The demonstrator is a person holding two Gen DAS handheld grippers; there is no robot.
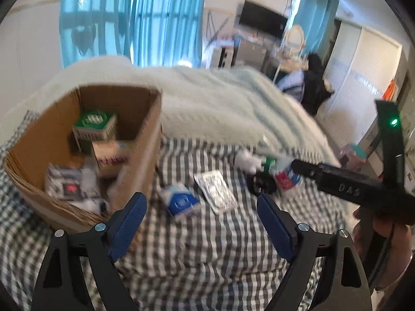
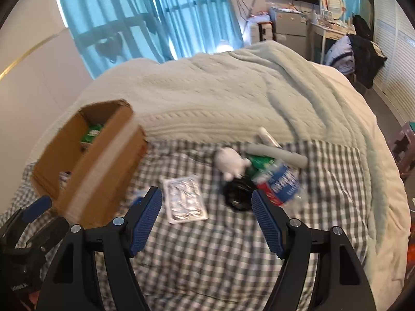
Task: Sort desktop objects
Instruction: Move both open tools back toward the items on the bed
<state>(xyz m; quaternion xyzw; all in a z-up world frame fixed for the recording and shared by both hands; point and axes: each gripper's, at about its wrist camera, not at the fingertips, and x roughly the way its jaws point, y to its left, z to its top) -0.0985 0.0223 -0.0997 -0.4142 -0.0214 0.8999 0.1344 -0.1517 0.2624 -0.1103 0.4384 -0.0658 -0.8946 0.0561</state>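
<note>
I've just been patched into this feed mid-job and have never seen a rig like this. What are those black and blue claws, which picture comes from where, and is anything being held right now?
There is no robot here: a person holds a two-finger gripper in each hand, each carrying a fisheye camera that looks out along its blue-padded fingers. One picture is from the left gripper, the other from the right gripper. Both stand open and hold nothing.

They hang over a bed with a checked sheet. A cardboard box on the left already has several small packages inside. Still loose on the sheet: a foil packet, a small blue and white pack, a white plush toy, a black round object, a plastic bottle and a grey tube.
</note>
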